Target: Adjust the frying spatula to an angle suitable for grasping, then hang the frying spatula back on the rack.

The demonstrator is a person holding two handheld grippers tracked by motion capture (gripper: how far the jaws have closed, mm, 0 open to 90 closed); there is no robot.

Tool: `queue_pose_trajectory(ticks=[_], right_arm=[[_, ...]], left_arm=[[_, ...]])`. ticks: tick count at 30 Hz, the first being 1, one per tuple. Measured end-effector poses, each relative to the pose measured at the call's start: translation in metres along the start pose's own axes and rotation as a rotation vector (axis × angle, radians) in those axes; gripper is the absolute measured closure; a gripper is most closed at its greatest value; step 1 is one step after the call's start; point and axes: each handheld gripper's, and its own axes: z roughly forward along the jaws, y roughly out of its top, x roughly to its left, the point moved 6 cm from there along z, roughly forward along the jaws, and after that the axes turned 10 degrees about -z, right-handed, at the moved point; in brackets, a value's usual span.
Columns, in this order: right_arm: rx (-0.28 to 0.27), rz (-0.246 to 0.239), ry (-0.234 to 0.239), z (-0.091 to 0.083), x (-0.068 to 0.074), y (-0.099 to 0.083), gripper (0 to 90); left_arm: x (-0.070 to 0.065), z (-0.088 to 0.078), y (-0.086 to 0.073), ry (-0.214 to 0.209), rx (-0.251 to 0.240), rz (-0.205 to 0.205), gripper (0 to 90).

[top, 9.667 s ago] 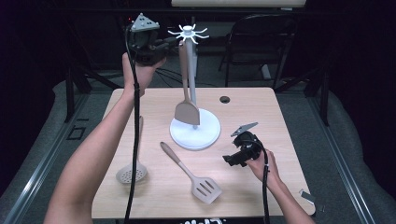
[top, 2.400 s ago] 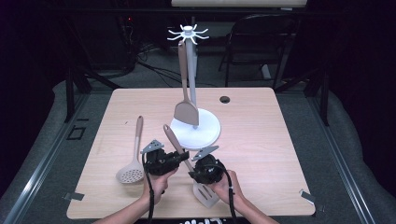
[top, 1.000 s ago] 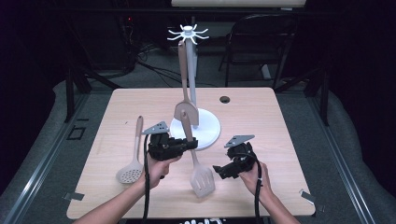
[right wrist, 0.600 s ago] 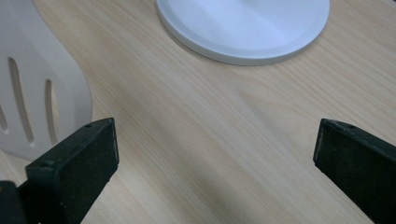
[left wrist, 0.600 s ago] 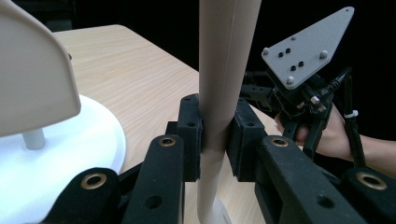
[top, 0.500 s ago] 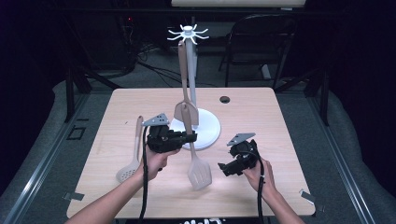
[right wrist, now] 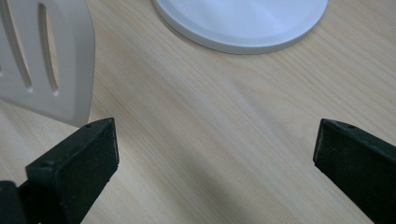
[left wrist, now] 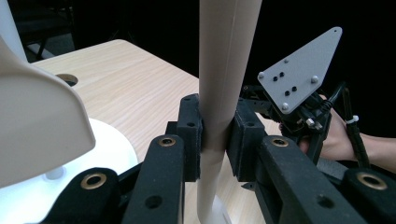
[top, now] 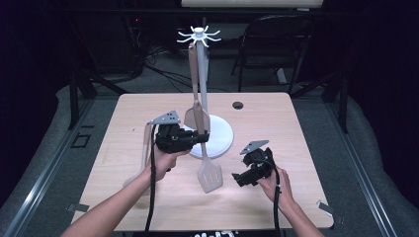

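Observation:
My left gripper (top: 201, 137) is shut on the beige handle of a slotted spatula (top: 210, 175), which hangs upright with its head just above the table. In the left gripper view the handle (left wrist: 229, 56) stands clamped between the pads of the left gripper (left wrist: 216, 135). Just behind stands a white utensil stand (top: 198, 34) with a plain spatula (top: 191, 69) hanging from a hook. My right gripper (top: 238, 178) is open, low over the table, to the right of the slotted head. In the right gripper view, the right gripper (right wrist: 215, 154) holds nothing, with the slotted head (right wrist: 46, 60) at the left.
The stand's round white base (top: 222, 140) sits mid-table and shows as the base (right wrist: 243, 23) ahead of the right jaws. A skimmer spoon (top: 146, 143) lies at the table's left, partly behind my left arm. A dark grommet (top: 238, 105) is at the back.
The left gripper has lifted the slotted spatula off the table and swung it upright toward the stand. The right gripper has backed off to the right, open.

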Motion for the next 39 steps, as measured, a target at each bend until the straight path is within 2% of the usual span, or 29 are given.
queue_pose_trajectory(ticks=[5,13,16,23,31,39], right_arm=[[0.005,0.006,0.006,0.003,-0.001,0.003,0.0],[0.029,-0.019,-0.005,0.009,-0.001,0.005,0.0],[0.028,-0.024,-0.007,0.008,0.000,0.004,0.0],[0.030,-0.034,-0.013,0.007,-0.002,0.004,0.0],[0.027,-0.038,-0.016,0.006,-0.002,0.004,0.0],[0.022,-0.043,-0.017,0.001,0.000,0.004,0.0]], left_arm=[[0.002,-0.001,0.010,-0.005,0.006,0.019,77.1],[0.002,-0.001,0.020,-0.021,-0.002,0.060,77.1],[0.000,-0.001,0.025,-0.025,-0.006,0.065,77.2],[-0.007,0.000,0.043,-0.021,0.004,0.107,77.2],[-0.011,0.002,0.059,-0.023,0.003,0.133,77.2],[-0.009,0.006,0.075,-0.025,0.006,0.137,77.1]])
